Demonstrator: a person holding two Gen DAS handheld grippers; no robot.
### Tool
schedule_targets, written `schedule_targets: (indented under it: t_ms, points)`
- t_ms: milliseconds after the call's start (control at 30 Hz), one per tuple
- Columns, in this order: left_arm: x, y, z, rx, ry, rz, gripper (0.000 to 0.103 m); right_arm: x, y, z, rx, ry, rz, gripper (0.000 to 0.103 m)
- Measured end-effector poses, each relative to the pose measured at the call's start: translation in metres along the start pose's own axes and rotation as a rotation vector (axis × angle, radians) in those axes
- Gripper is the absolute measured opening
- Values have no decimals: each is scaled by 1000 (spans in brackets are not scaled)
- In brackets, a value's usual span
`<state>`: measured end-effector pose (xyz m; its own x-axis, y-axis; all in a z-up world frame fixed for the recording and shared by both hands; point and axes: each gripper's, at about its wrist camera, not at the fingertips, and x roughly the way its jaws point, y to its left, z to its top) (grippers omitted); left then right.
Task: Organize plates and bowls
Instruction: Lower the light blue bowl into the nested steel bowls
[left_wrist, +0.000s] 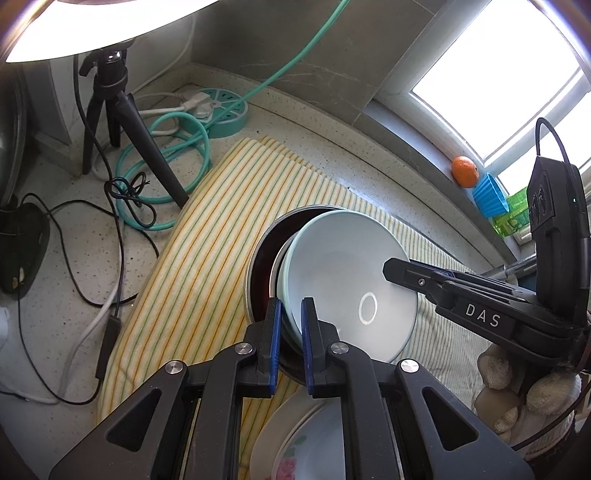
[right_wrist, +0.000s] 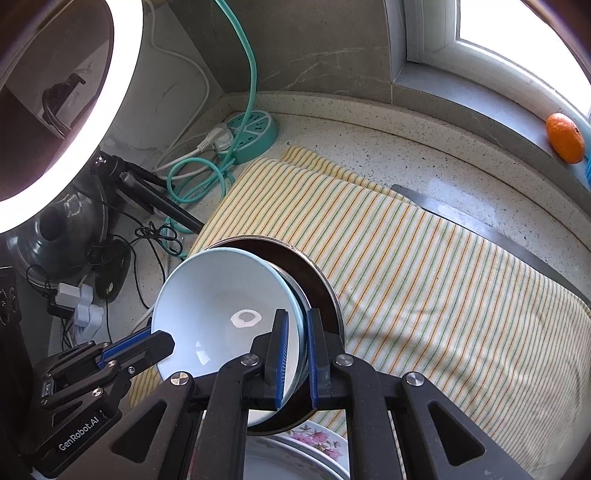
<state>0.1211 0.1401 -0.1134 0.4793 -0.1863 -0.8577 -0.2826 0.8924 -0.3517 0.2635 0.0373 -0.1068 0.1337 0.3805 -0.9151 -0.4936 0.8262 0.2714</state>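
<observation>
A stack of light blue bowls (left_wrist: 343, 280) is nested in a dark metal-rimmed bowl (left_wrist: 262, 266) and held tilted above the striped cloth (left_wrist: 207, 258). My left gripper (left_wrist: 291, 332) is shut on the near rim of the stack. My right gripper (right_wrist: 295, 347) is shut on the opposite rim of the blue bowls (right_wrist: 221, 310) and the dark bowl (right_wrist: 321, 291). Each gripper shows in the other's view, the right one (left_wrist: 399, 273) and the left one (right_wrist: 162, 343). Floral plates (left_wrist: 303, 443) lie below; they also show in the right wrist view (right_wrist: 317, 439).
A teal round power strip (left_wrist: 218, 107) with coiled teal cable (left_wrist: 162, 162), a black tripod (left_wrist: 122, 110) and loose wires lie on the speckled counter (left_wrist: 74, 258) at left. An orange (left_wrist: 465, 170) and blue cup (left_wrist: 489, 195) sit on the windowsill. A ring light (right_wrist: 74, 147) stands at left.
</observation>
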Motion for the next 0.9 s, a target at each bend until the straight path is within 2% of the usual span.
schedule_targets:
  t_ms: [633, 900]
  points:
    - [1, -1, 1, 11, -3, 9, 9, 4, 1, 0, -23, 3, 0, 12]
    - [-11, -2, 0, 35, -48, 48, 9, -12, -3, -2, -6, -39, 14, 12]
